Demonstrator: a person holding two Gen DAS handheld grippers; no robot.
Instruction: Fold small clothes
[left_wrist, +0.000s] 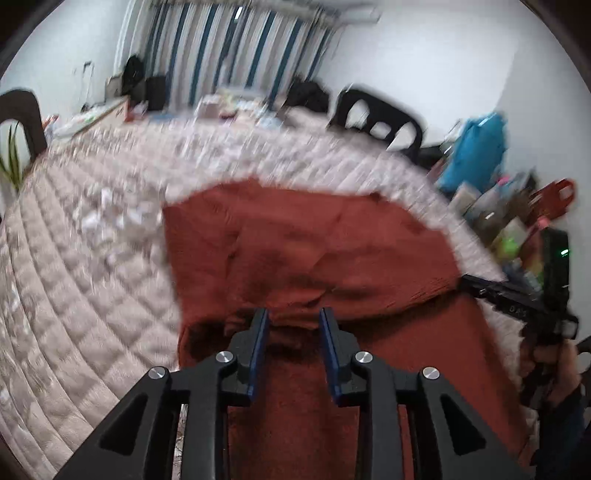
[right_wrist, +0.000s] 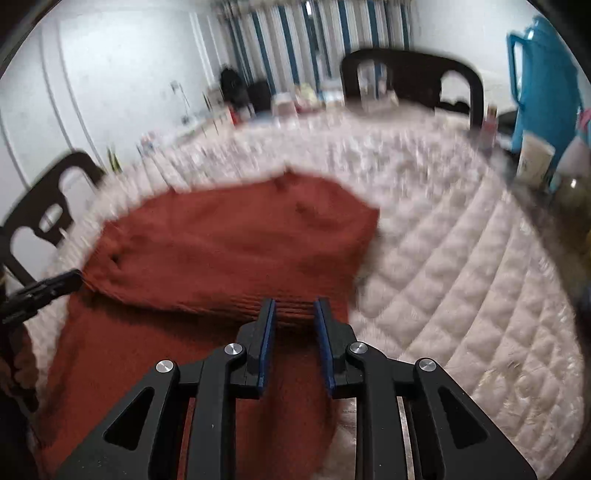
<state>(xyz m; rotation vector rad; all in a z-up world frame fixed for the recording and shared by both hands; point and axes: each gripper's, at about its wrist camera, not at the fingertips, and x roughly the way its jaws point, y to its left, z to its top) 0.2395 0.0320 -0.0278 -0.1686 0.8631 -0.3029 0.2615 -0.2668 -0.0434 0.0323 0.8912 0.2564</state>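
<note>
A rust-red knitted garment (left_wrist: 314, 251) lies on the pale quilted table cover (left_wrist: 92, 277), its top part folded over toward me. My left gripper (left_wrist: 293, 317) is at the near folded edge. Its blue pads stand apart, with rumpled cloth in the gap but not pinched. In the right wrist view the same garment (right_wrist: 229, 243) fills the left half. My right gripper (right_wrist: 294, 308) has the ribbed hem filling the gap between its pads. The right gripper (left_wrist: 517, 295) shows at the cloth's right corner, and the left gripper (right_wrist: 44, 288) at its left corner.
Dark chairs (left_wrist: 376, 118) (right_wrist: 406, 74) (right_wrist: 40, 214) stand around the table. A blue jug (right_wrist: 543, 85), a cup (right_wrist: 535, 158), a red bag (left_wrist: 554, 195) and several small items crowd the right side. More clutter lines the far edge. Quilted cover (right_wrist: 461, 277) lies bare beside the garment.
</note>
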